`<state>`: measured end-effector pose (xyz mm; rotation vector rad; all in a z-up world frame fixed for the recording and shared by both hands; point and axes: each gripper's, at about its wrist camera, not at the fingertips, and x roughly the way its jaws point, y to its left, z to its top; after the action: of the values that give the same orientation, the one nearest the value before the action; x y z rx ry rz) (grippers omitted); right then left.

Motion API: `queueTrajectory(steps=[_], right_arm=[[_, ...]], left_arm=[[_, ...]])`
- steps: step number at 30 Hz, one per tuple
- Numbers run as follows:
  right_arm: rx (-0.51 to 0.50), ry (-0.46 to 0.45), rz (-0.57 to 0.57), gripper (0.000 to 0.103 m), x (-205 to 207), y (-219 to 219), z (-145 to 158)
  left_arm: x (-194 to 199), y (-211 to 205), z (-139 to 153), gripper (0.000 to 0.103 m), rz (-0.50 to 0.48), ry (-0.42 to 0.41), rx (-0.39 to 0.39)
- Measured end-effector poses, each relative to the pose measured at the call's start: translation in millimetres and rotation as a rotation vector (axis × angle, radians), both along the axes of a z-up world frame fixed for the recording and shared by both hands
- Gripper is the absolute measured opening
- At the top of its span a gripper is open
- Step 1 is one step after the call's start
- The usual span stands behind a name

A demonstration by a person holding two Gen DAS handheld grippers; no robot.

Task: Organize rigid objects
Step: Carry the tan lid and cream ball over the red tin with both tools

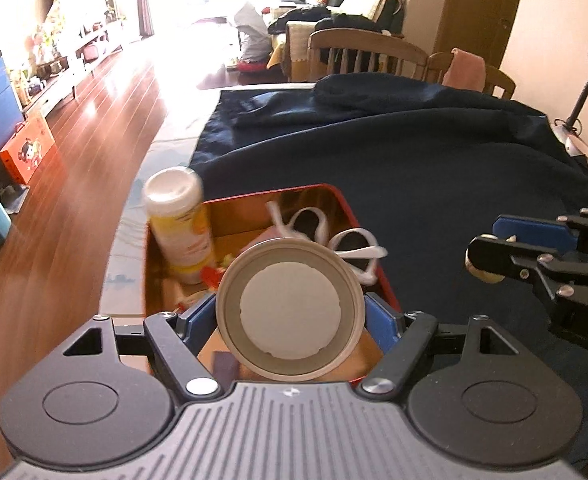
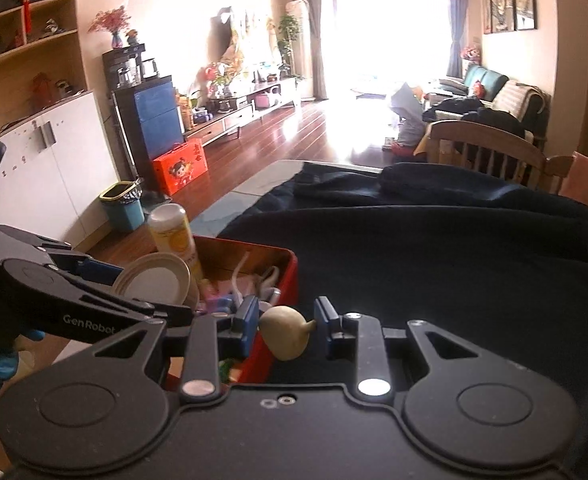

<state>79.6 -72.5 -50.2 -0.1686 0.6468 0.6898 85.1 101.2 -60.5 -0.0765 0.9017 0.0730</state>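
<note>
One legible mark: "GenRobot" on left hand-held gripper (image 2: pixel 149 300); bottle (image 2: pixel 173 236) label unreadable.

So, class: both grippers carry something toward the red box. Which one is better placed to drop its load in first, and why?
Left. The left gripper holds the round cup directly over the red box; the right gripper, holding the beige bulb, hangs at its rim.

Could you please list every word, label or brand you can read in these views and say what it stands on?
"GenRobot": on the left tongs, on the black arm.
"DA": on the right tongs, cut off by the frame edge.
Yellow bottle: label print too blurred to read.
Orange box: characters too small to read.
</note>
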Motion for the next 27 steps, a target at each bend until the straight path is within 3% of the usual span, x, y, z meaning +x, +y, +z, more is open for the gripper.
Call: queueTrajectory(steps=[11,27], right_arm=[[-0.078,0.051,0.068,0.03,4,42,-26],[-0.224,0.062,0.175,0.03,-6,81,-60]], left_arm=[[6,40,-26,0.078,0.003,0.063,0.018],[26,42,-45,0.078,-0.072,0.091,0.04]])
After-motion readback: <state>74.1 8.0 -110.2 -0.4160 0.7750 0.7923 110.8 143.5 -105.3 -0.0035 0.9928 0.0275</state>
